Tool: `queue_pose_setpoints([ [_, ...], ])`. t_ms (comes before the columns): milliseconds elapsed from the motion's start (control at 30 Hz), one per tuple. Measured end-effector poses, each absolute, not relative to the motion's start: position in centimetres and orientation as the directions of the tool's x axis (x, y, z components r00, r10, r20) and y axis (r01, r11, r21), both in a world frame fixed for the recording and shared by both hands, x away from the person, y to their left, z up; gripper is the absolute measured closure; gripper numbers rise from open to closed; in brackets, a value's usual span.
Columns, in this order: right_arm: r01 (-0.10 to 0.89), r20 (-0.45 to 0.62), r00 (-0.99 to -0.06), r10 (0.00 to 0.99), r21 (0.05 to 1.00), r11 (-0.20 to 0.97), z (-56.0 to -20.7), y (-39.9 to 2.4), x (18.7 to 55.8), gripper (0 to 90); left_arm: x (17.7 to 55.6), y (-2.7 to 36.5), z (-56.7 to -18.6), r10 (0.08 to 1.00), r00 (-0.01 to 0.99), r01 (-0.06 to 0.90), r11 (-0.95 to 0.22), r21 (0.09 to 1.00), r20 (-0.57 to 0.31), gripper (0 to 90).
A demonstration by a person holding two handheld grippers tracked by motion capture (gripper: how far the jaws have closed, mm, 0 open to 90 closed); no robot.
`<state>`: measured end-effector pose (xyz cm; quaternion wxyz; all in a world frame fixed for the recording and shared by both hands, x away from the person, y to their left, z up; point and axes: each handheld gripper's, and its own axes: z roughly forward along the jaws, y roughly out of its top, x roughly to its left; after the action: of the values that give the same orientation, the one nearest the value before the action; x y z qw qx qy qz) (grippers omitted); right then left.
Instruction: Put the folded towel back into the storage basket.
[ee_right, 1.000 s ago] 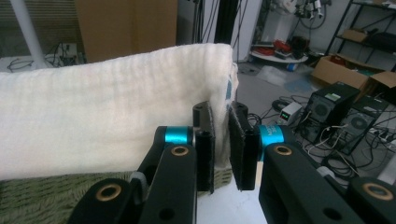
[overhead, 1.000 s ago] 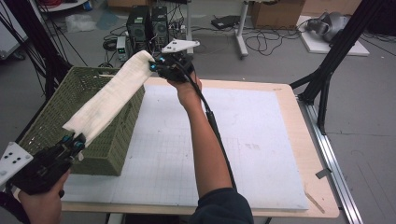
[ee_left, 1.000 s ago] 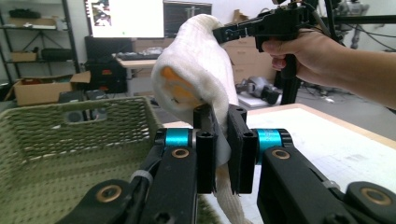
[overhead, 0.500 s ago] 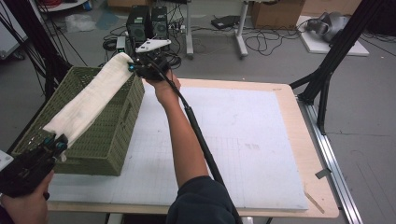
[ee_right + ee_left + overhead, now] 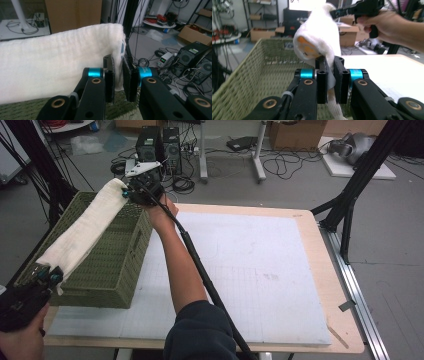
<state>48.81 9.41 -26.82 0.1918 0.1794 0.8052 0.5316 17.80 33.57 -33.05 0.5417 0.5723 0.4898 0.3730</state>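
- We see a soft, fuzzy white towel (image 5: 82,232) stretched long above the green woven basket (image 5: 107,270).
- Left gripper (image 5: 330,75) pinches one end.
- Right gripper (image 5: 118,80) pinches the other.

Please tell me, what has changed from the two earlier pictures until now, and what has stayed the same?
Both grippers carried the stretched white towel to the left, from over the basket's right wall to above the green basket. The right gripper moved left and farther away; the left gripper moved left and nearer to the person. Both stayed shut on the towel ends, and the basket stayed in place.
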Motion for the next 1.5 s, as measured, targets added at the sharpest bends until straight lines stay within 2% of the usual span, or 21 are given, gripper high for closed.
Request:
queue_pose_setpoints([
  [367,0.127,-0.110,-0.851,0.513,0.906,0.404,-28.9,11.9,49.5,81.7,18.9,34.2,-34.2,0.986,0.144,0.223,0.047,0.974,-0.080,82.2],
  [467,0.133,-0.106,-0.847,0.520,0.906,0.402,-29.2,12.3,49.7,80.9,19.3,34.2,-34.3,0.989,0.139,0.243,0.020,0.970,-0.056,79.6],
  [500,0.149,-0.094,-0.842,0.530,0.906,0.397,-29.3,12.3,49.7,77.7,19.4,34.2,-34.4,0.991,0.124,0.245,0.014,0.970,-0.046,72.5],
  [567,0.173,-0.077,-0.834,0.547,0.904,0.391,-29.6,12.5,49.7,67.4,19.4,34.4,-34.3,0.992,0.116,0.248,0.029,0.968,-0.059,52.1],
  [667,0.170,-0.091,-0.836,0.541,0.895,0.412,-29.7,12.4,49.5,63.0,19.1,34.4,-33.8,0.992,0.110,0.231,0.034,0.972,-0.060,45.4],
  [833,0.168,-0.067,-0.856,0.513,0.902,0.398,-29.3,11.7,49.2,62.7,18.9,34.3,-33.4,0.990,0.118,0.210,0.048,0.976,-0.074,42.6],
  [1033,0.178,-0.026,-0.890,0.455,0.898,0.401,-29.2,11.4,48.7,49.0,19.0,34.7,-33.5,0.966,0.176,0.179,0.159,0.971,-0.191,25.8],
  [1133,0.196,0.008,-0.908,0.419,0.892,0.407,-29.2,11.1,48.3,41.0,19.1,34.6,-33.5,0.964,0.178,0.180,0.166,0.970,-0.198,16.6],
  [1300,0.214,0.025,-0.906,0.423,0.889,0.404,-28.9,10.0,47.5,20.8,19.1,34.1,-33.4,0.954,0.222,0.187,0.160,0.969,-0.201,16.7],
  [1500,0.197,0.013,-0.903,0.429,0.900,0.388,-27.7,7.6,46.8,19.4,19.3,33.1,-33.2,0.938,0.289,0.176,0.145,0.974,-0.191,17.0],
])
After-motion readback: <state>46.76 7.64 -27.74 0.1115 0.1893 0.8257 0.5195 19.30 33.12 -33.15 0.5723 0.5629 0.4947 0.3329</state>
